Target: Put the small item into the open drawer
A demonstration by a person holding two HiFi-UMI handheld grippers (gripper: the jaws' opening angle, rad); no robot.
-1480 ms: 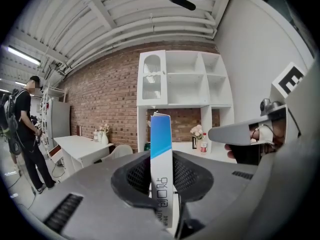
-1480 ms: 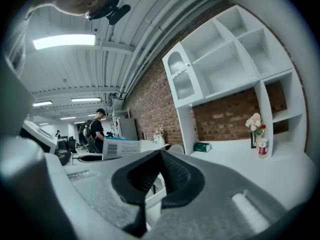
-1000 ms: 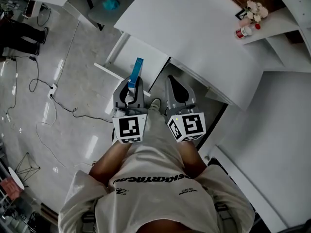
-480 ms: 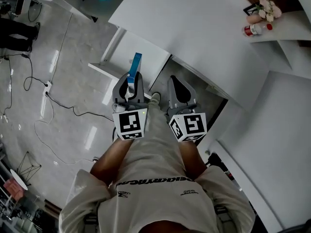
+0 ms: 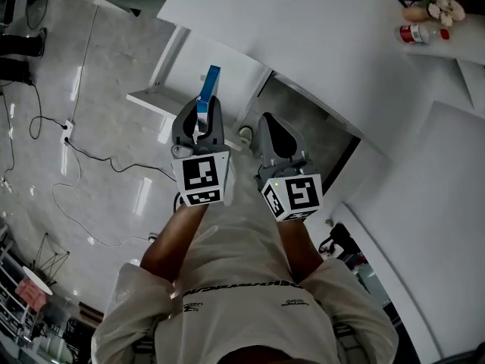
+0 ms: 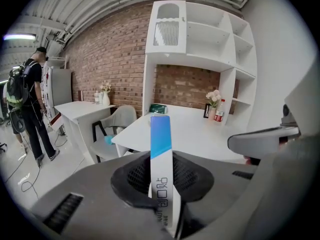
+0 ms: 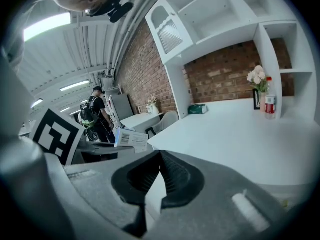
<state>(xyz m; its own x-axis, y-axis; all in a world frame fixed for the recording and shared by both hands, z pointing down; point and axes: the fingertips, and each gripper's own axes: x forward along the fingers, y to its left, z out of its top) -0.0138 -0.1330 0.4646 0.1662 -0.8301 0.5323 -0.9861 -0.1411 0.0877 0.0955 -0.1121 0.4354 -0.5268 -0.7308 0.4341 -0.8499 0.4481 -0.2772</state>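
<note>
Box: slim, blue over its upper part, white with dark print below. Stands upright, clamped by its lower end in the left tool, whose pads are clenched on both flat sides. The blue end sticks out well past the tips. Held in the air, touching nothing else.

Left tool: grey body with a marker cube at the rear, carried in front of the person's waist.

Right tool: just beside the left one, at the same height. Its ribbed pads are pressed together with nothing between them.

Drawer: a white panel jutting from under the worktop, seen from above directly past the box's tip. Its inside cannot be made out.

Worktop: large, white, mostly bare. At its far corner stand a bottle with a red label and a bunch of pale flowers.

Shelves: white, against a brick wall.

Floor: glossy grey, with a black cable trailing across it.

Bystander: wears a backpack, stands well apart by a second white table.
</note>
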